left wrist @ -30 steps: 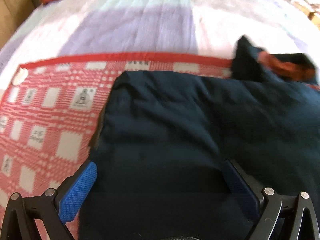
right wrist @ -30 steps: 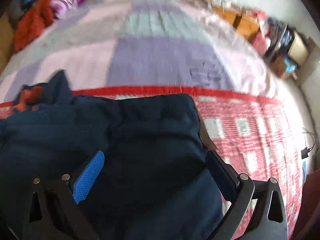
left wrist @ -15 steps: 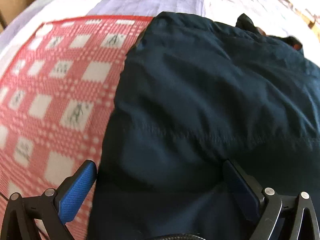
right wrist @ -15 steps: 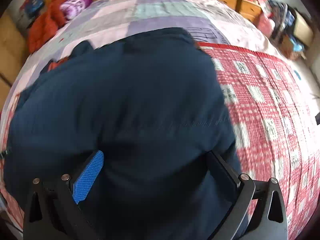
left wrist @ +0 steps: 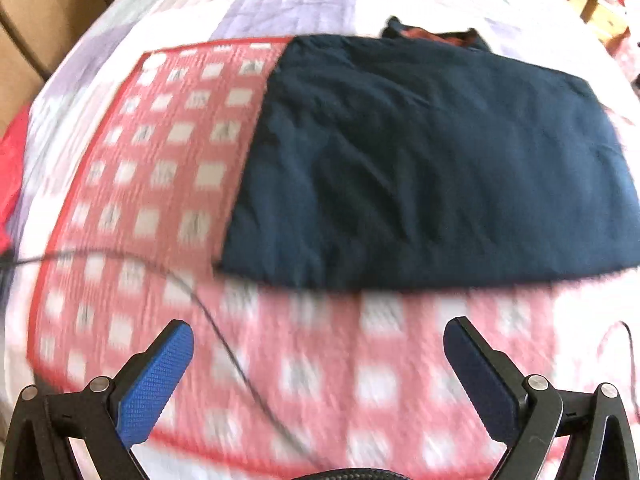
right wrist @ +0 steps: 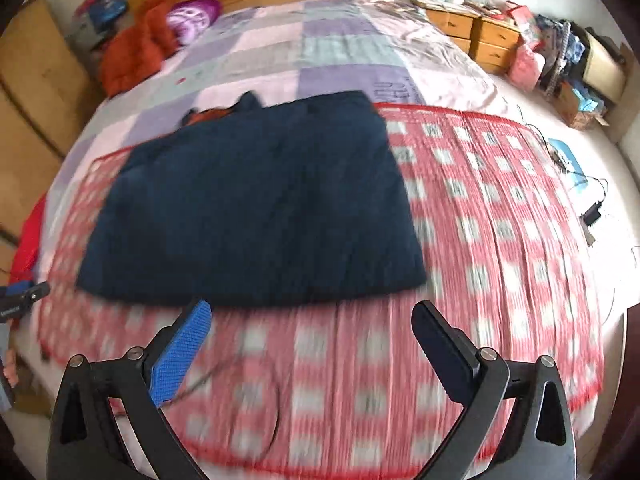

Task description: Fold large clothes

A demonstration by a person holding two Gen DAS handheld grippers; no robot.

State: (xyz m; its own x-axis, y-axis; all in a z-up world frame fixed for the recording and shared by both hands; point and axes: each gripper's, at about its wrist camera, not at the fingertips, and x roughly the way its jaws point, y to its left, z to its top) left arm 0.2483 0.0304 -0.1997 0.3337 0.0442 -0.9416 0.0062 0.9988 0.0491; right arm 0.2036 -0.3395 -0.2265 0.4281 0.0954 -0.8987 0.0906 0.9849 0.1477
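Note:
A dark navy garment [left wrist: 432,160] lies folded into a flat rectangle on a red-and-white checked blanket [left wrist: 152,160]. An orange-red lining shows at its far edge [left wrist: 424,35]. It also shows in the right wrist view [right wrist: 256,204], on the same blanket [right wrist: 500,240]. My left gripper [left wrist: 318,340] is open and empty, held back from the garment's near edge. My right gripper [right wrist: 312,320] is open and empty, just short of the garment's near edge. The left gripper's tip shows at the far left of the right wrist view [right wrist: 24,296].
A thin black cable [left wrist: 208,312] runs across the blanket near my left gripper. A purple and pink patchwork quilt [right wrist: 320,44] covers the bed beyond. Orange clothes [right wrist: 136,52] lie by the wooden headboard. Wooden drawers [right wrist: 480,36] and clutter stand at the right. A charger [right wrist: 592,212] lies on the right.
Both grippers have pulled back toward the near side of the bed. The garment, which filled the space between the fingers before, now lies flat ahead of them.

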